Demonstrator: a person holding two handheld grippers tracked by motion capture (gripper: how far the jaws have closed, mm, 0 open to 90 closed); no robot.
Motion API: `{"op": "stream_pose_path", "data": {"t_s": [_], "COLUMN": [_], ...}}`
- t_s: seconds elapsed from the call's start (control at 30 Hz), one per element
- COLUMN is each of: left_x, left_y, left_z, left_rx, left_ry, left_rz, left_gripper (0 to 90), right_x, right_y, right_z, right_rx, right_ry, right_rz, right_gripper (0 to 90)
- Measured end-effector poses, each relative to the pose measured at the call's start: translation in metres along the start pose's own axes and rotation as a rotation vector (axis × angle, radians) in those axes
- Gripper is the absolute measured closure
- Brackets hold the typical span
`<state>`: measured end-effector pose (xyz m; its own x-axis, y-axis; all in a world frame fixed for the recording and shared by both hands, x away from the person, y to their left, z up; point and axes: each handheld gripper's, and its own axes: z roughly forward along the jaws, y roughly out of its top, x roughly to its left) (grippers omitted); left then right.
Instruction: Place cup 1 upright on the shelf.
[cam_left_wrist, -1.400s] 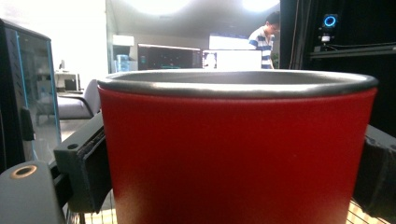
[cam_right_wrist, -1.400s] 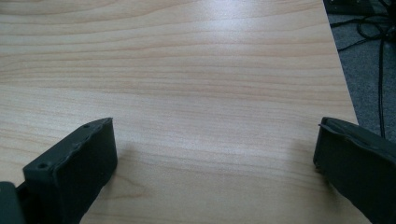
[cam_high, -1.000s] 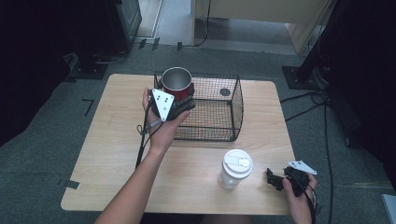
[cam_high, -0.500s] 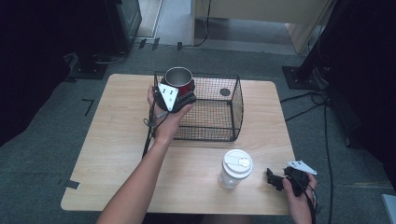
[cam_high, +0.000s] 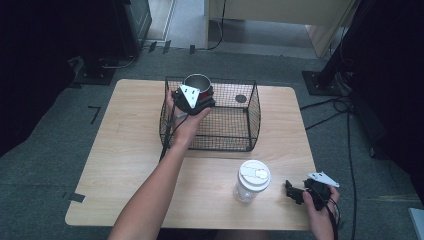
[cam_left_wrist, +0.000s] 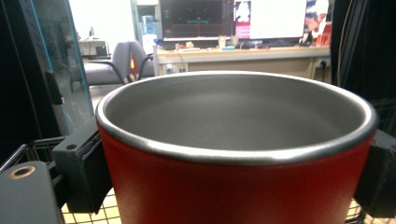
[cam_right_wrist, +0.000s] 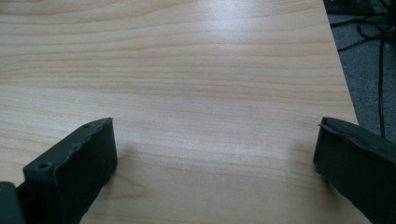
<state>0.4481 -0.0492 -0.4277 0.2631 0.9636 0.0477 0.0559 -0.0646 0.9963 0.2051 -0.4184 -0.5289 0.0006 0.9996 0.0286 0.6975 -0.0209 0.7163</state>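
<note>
Between the left gripper's (cam_high: 196, 98) jaws sits a red mug (cam_left_wrist: 236, 154), clamped both sides, over the wire basket (cam_high: 230, 131). Right gripper (cam_high: 292, 190) jaws wide apart, w/ bare table (cam_right_wrist: 196, 84) between.

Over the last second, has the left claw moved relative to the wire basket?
Yes. The left claw has moved toward the far left corner of the wire basket, closing in around the red mug.

No readable text from where I'm holding my claws; monitors (cam_left_wrist: 233, 18) in bg show smth, too blurry to make out any words
</note>
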Motion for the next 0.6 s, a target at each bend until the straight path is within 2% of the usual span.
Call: {"op": "stream_pose_path", "data": {"t_s": [0.03, 0.07, 0.1, 0.2, 0.23, 0.3, 0.37, 0.47, 0.6], "left_x": [0.0, 0.001, 0.001, 0.003, 0.003, 0.005, 0.006, 0.008, 0.009], "left_y": [0.0, -0.002, -0.002, -0.008, -0.008, -0.011, -0.013, -0.016, -0.017], "left_z": [0.0, 0.003, 0.003, 0.008, 0.008, 0.011, 0.013, 0.015, 0.017], "left_rx": [0.0, 0.032, 0.032, 0.094, 0.094, 0.129, 0.145, 0.176, 0.193], "left_ry": [0.0, 0.012, 0.012, 0.017, 0.017, 0.02, 0.015, 0.024, 0.023], "left_rz": [0.0, -0.005, -0.005, -0.002, -0.002, -0.002, -0.014, 0.003, -0.002], "left_gripper": [7.4, 7.5, 7.4, 7.4, 7.5, 7.5, 7.5, 7.5, 7.5], "right_x": [0.0, 0.0, 0.0, 0.0, 0.0, 0.0, 0.0, 0.0, 0.0], "right_y": [0.0, 0.0, 0.0, 0.0, 0.0, 0.0, 0.0, 0.0, 0.0], "right_z": [0.0, 0.0, 0.0, 0.0, 0.0, 0.0, 0.0, 0.0, 0.0], "right_rx": [0.0, 0.0, 0.0, 0.0, 0.0, 0.0, 0.0, 0.0, 0.0], "right_ry": [0.0, 0.0, 0.0, 0.0, 0.0, 0.0, 0.0, 0.0, 0.0], "right_rz": [0.001, 0.0, 0.0, 0.0, 0.0, 0.0, 0.0, 0.0, 0.0], "right_gripper": [0.0, 0.0, 0.0, 0.0, 0.0, 0.0, 0.0, 0.0, 0.0]}}
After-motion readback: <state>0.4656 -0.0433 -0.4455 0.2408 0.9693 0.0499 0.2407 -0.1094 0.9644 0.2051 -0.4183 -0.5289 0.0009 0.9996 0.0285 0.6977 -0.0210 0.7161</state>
